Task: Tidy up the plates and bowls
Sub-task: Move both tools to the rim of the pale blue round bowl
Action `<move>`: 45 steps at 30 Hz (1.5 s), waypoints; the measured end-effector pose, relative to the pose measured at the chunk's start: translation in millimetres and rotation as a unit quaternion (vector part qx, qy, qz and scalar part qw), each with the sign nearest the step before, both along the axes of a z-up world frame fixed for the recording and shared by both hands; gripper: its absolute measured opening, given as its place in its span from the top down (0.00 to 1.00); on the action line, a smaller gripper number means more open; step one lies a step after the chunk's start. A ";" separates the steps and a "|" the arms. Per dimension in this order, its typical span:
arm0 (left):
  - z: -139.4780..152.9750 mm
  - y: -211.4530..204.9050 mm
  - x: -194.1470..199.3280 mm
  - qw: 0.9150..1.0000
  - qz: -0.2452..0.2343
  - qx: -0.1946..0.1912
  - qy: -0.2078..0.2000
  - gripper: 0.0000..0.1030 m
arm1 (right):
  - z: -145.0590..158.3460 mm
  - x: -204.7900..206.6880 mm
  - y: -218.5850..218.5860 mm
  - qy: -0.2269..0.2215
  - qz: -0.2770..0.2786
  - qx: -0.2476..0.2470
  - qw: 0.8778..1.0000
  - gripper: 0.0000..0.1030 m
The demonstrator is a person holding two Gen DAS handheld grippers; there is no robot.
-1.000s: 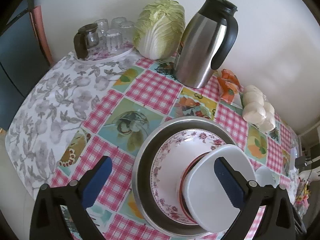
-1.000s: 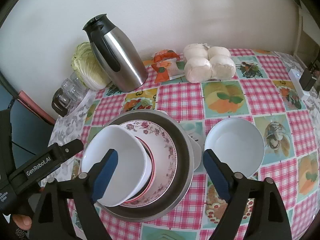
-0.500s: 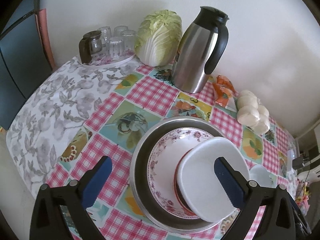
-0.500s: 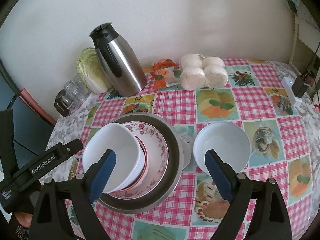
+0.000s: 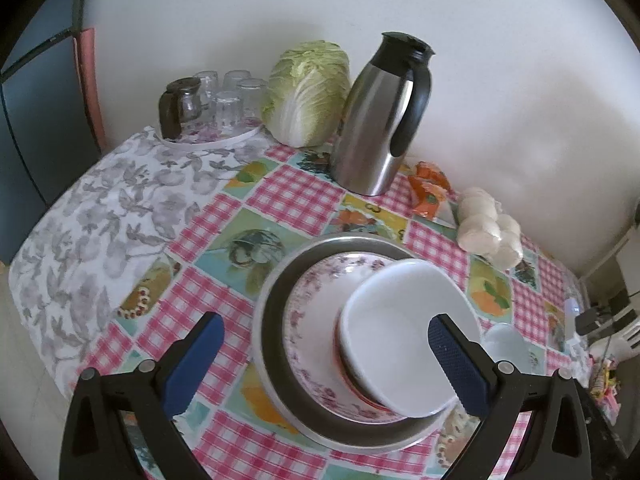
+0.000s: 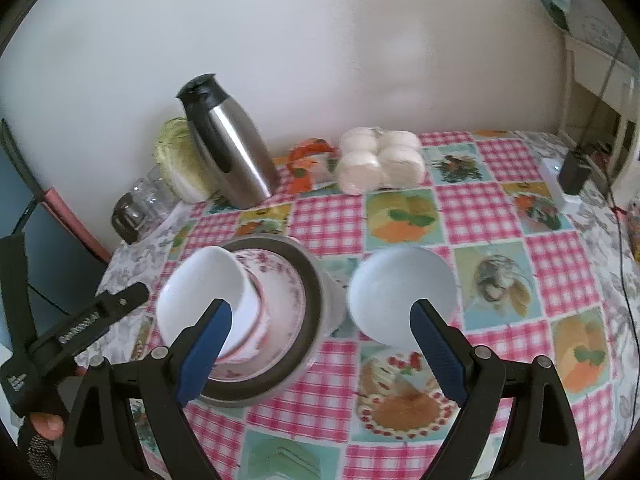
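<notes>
Round white ceramic bowl (image 6: pixel 402 296) is sitting alone beside the stacked dishes.
It is lying just ahead of the right hand-held gripper (image 6: pixel 320 352), nearer than the left hand-held gripper (image 5: pixel 326 354); both are hanging released, grasping nothing.

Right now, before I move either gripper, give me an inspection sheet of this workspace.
Surface: table under a pink checked fruit-print cloth, with a grey floral cloth at its left end.
Job's things: white bowl tilted atop the floral plate inside the metal basin; second white bowl alone beside the basin.
Clutter: thermos jug, napa cabbage, tray of upturned glasses, orange packet, bagged steamed buns.
Grippers: left gripper and right gripper both open, holding nothing.
Cables: black cable and a plugged power strip at the right edge.
Surroundings: white wall.
</notes>
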State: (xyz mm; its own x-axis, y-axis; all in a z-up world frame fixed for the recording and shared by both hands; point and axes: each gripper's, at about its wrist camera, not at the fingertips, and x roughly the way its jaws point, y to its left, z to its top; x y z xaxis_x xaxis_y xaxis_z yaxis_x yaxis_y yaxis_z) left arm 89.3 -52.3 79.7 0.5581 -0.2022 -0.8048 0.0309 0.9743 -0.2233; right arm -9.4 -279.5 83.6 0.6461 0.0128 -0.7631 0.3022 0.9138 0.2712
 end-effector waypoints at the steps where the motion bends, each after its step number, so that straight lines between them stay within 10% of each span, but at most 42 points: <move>1: 0.1 -1.1 -1.2 1.000 -0.004 -0.008 -0.001 0.00 | -1.0 -2.6 -3.0 0.001 -0.004 -0.001 1.000 0.11; 19: 14.5 -78.0 -34.2 0.992 -0.112 -0.051 -0.033 0.00 | -13.4 -39.1 -71.7 0.025 -0.059 -0.017 0.998 0.11; 45: -17.6 -215.0 -18.9 0.969 -0.242 0.055 0.006 0.00 | -59.6 -37.4 -141.2 0.097 -0.123 -0.018 0.987 0.11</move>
State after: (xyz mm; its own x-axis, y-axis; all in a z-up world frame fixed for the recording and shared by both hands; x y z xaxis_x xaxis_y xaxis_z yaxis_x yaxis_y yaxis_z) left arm 70.5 -267.3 62.1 0.4104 -0.3499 -0.8421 0.4877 0.8645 -0.1214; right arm -46.8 -420.7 24.0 0.4676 -0.1563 -0.8700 0.5600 0.8139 0.1548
